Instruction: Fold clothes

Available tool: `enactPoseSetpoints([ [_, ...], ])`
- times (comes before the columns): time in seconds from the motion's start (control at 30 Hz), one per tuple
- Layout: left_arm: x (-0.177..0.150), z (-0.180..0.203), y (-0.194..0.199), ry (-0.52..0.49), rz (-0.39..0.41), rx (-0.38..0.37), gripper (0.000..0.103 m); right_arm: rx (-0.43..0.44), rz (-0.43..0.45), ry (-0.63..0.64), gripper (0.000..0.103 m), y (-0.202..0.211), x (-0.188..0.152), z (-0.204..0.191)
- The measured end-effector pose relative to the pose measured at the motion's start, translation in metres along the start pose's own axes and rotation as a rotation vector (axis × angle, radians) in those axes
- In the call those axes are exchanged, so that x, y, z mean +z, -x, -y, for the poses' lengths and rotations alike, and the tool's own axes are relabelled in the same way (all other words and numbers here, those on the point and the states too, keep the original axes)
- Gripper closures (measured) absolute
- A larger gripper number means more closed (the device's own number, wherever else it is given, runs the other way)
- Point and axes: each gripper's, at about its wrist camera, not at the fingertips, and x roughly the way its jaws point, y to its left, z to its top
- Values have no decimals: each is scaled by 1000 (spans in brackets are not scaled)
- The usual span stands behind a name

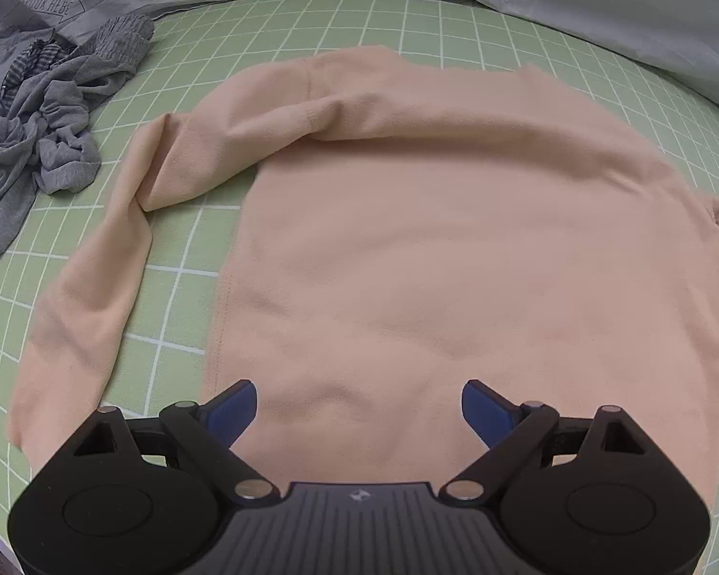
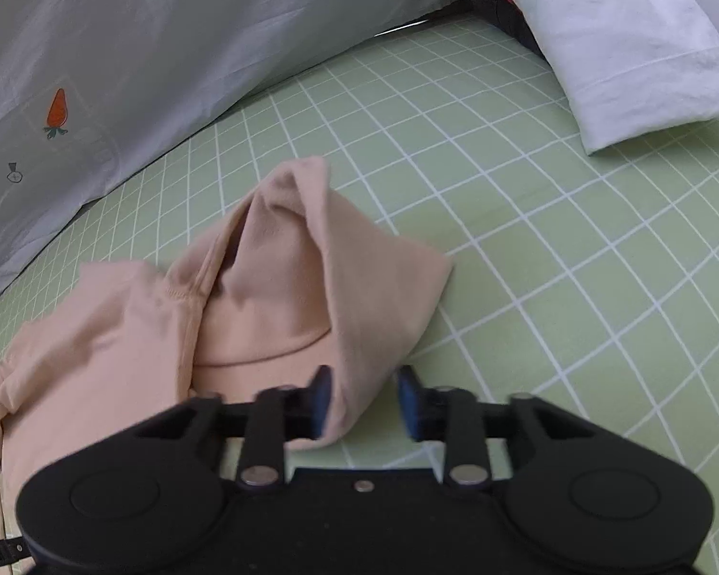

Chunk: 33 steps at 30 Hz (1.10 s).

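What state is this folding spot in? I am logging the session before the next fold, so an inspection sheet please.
Surface: pale green bed sheet with a white grid, lying flat.
Job's things: peach long-sleeved fleece sweatshirt, body spread flat; one sleeve bunched up at the right tool.
Clutter: crumpled grey knit garments at the far left, apart from the sweatshirt.
Grippers: left tool open and empty over the sweatshirt's near edge; right tool jaws apart, a sleeve fold between them, not clamped.
Cables: nothing seen.
Surroundings: grey quilt with a carrot print; white pillow.
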Motion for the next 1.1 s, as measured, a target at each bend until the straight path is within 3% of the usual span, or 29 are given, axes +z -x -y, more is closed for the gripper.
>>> enactPoseSetpoints([
  [0.03, 1, 2, -3, 1, -9, 4, 11, -27, 34, 32, 99, 3, 4, 0],
  [0.23, -4, -3, -14, 34, -68, 14, 9, -241, 341, 267, 100, 52, 36, -6],
  [0.27, -3, -4, -14, 36, -73, 15, 9, -256, 386, 292, 99, 59, 41, -6],
  [0.3, -3, -4, -15, 37, -77, 17, 6, -251, 396, 294, 90, 61, 44, -4],
  [0.33, -2, -4, -16, 34, -81, 22, 4, -240, 370, 283, 78, 55, 46, 0],
  [0.37, -2, -4, -17, 31, -84, 27, 3, -230, 318, 270, 52, 45, 45, 6],
  [0.4, -1, -3, -17, 23, -86, 32, 2, -220, 265, 256, 45, 35, 45, 12],
  [0.47, 0, -2, -17, 6, -89, 42, 1, -221, 208, 235, 47, 23, 39, 22],
  [0.67, 0, -4, -16, 10, -95, 41, 0, -232, 135, 168, 32, 5, 24, 45],
  [0.8, -1, -9, -17, 36, -107, 27, 0, -320, 154, 238, 21, -2, 31, 44],
  [0.9, -1, -12, -17, 54, -112, 20, 0, -332, 165, 302, 20, -7, 39, 43],
  [0.93, -1, -13, -16, 58, -113, 18, 0, -314, 157, 330, 21, -9, 42, 42],
  [0.97, -2, -14, -16, 63, -114, 16, 0, -297, 149, 359, 30, -11, 45, 42],
  [1.0, -2, -14, -16, 69, -114, 14, 0, -286, 137, 387, 64, -13, 48, 42],
  [1.03, -2, -15, -16, 75, -116, 12, 0, -284, 121, 415, 88, -15, 51, 42],
  [1.07, -2, -16, -16, 80, -117, 9, 0, -293, 123, 437, 97, -14, 54, 42],
  [1.1, -2, -17, -16, 85, -117, 7, 0, -322, 168, 451, 100, -7, 56, 43],
])
